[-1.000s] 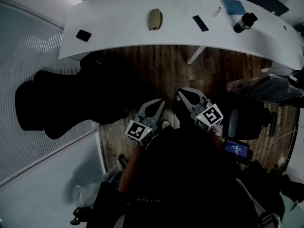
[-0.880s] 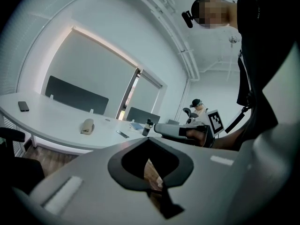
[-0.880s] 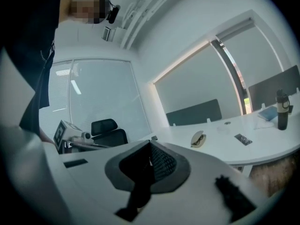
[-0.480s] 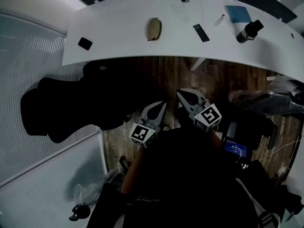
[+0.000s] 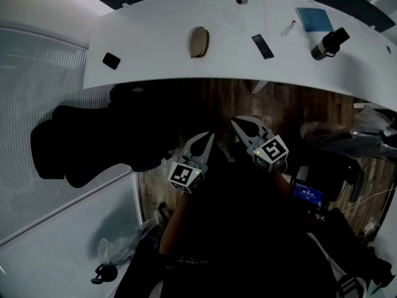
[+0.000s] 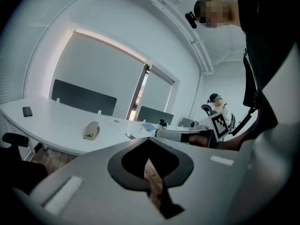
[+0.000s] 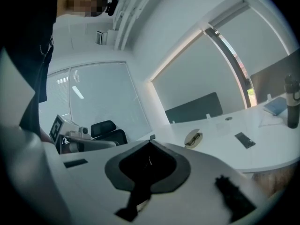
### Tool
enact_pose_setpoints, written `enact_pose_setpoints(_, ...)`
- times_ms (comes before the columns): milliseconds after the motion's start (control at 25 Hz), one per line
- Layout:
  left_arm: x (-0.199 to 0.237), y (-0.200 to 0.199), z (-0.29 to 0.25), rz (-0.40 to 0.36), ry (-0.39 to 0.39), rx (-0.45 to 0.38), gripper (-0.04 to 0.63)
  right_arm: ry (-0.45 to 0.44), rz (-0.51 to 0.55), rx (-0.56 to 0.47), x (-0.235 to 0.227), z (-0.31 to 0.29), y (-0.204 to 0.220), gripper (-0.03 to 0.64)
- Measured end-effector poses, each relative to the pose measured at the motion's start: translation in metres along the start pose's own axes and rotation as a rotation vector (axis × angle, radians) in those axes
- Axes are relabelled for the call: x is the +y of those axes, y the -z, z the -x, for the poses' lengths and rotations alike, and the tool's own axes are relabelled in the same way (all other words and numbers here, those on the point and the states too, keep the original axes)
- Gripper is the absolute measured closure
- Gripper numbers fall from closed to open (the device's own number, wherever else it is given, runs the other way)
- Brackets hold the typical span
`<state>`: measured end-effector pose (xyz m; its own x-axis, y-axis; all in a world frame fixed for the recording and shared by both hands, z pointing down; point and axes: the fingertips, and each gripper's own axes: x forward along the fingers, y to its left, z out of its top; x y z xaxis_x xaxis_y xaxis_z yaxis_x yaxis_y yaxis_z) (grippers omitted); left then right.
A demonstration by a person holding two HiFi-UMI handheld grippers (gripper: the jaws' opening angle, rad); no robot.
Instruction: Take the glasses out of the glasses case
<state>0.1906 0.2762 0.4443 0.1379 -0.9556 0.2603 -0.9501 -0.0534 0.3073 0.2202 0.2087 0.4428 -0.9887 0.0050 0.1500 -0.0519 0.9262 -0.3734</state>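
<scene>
Hovering closed and empty, left tool, right tool, glasses case well apart (contents indistinct).

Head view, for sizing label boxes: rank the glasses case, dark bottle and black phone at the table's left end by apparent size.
1. glasses case and dark bottle, too alike to rank.
2. black phone, clearly smallest.

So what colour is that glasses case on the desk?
Tan; the glasses case shows best in head view.
</scene>
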Motion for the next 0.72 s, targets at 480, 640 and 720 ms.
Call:
enact_pose_setpoints(480, 0.028, -0.007, -0.017, -0.056, 0.015, -0.063, 0.588, 0.059, 0.059, 0.060, -0.023, -0.016, 0.002, 0.608)
enact_pose_setpoints(640, 0.040, -0.027, -0.031, -0.061, 0.059, -0.091, 0.588, 0.114, 0.079, 0.057, -0.036, -0.023, -0.013, 0.609)
enact_pose_setpoints(720, 0.049, -0.031, -0.038, -0.069, 0.078, -0.097, 0.588, 0.127, 0.079, 0.059, -0.039, -0.032, -0.017, 0.609)
